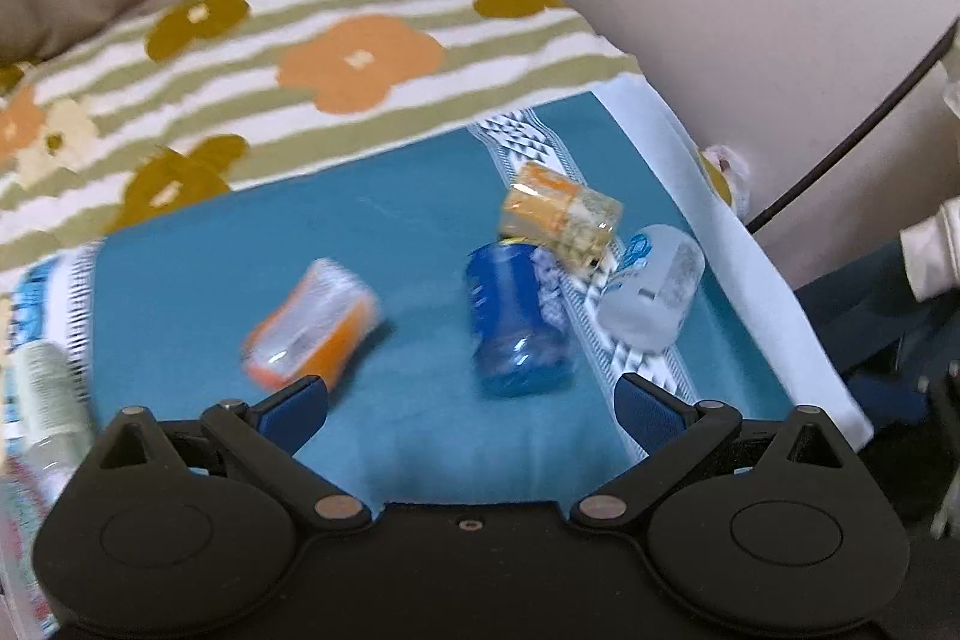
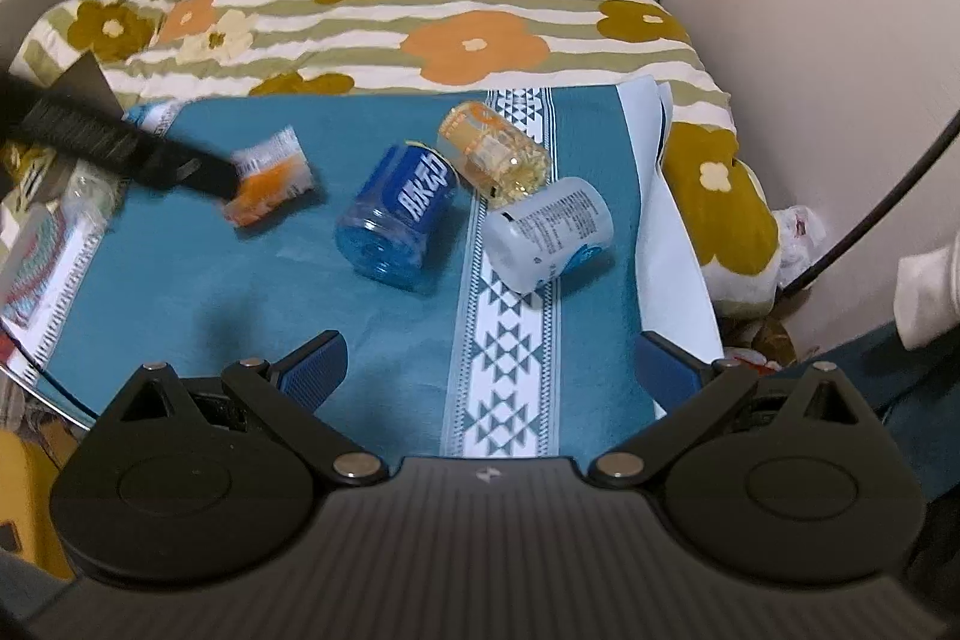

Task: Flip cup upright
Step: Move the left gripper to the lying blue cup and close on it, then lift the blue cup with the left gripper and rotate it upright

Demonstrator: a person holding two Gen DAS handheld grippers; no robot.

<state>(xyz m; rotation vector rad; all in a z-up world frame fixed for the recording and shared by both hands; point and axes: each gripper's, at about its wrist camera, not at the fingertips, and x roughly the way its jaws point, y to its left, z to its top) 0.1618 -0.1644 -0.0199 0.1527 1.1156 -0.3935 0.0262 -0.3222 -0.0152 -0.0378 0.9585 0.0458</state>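
Several plastic cups lie on their sides on a teal cloth (image 2: 240, 292). An orange cup (image 1: 312, 325) (image 2: 270, 181) lies at the left, a blue cup (image 1: 516, 322) (image 2: 399, 220) in the middle, a clear yellow cup (image 1: 561, 214) (image 2: 495, 151) behind it and a white cup (image 1: 654, 289) (image 2: 549, 232) at the right. My left gripper (image 1: 471, 406) is open, hovering near the orange and blue cups; in the right wrist view its dark body (image 2: 120, 148) reaches to the orange cup. My right gripper (image 2: 492, 373) is open and empty, nearer the front edge.
A flowered striped blanket (image 2: 480, 16) lies behind the cloth. A white patterned band (image 2: 510, 340) runs down the cloth. A pale bottle (image 1: 45, 400) lies at the left edge. A black cable (image 2: 870, 220) hangs at the right by the wall.
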